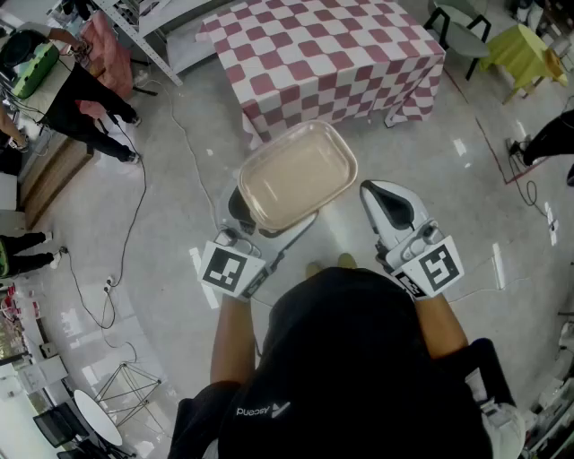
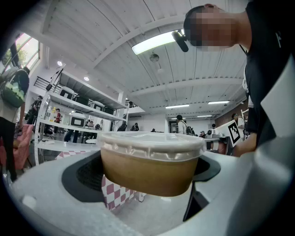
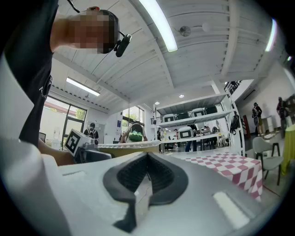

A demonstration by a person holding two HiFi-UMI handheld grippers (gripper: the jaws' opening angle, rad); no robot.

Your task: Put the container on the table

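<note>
A tan rectangular container with a clear lid [image 1: 298,173] hangs in the air in front of me, short of the table with the red-and-white checked cloth [image 1: 323,54]. My left gripper [image 1: 267,220] is shut on it, jaws spread wide along its sides. In the left gripper view the container [image 2: 150,161] fills the gap between the jaws of the left gripper [image 2: 147,171]. Beside it, to the right and apart from it, my right gripper [image 1: 381,193] is shut and empty. In the right gripper view the pads of the right gripper [image 3: 147,162] meet, with the container [image 3: 129,146] at left and the table [image 3: 226,163] at right.
A cable [image 1: 134,224] runs over the shiny grey floor at left. A person in black [image 1: 85,99] stands at a counter at the upper left. A green chair [image 1: 462,31] and a yellow stool [image 1: 525,49] stand right of the table. White shelving [image 1: 152,22] stands left of it.
</note>
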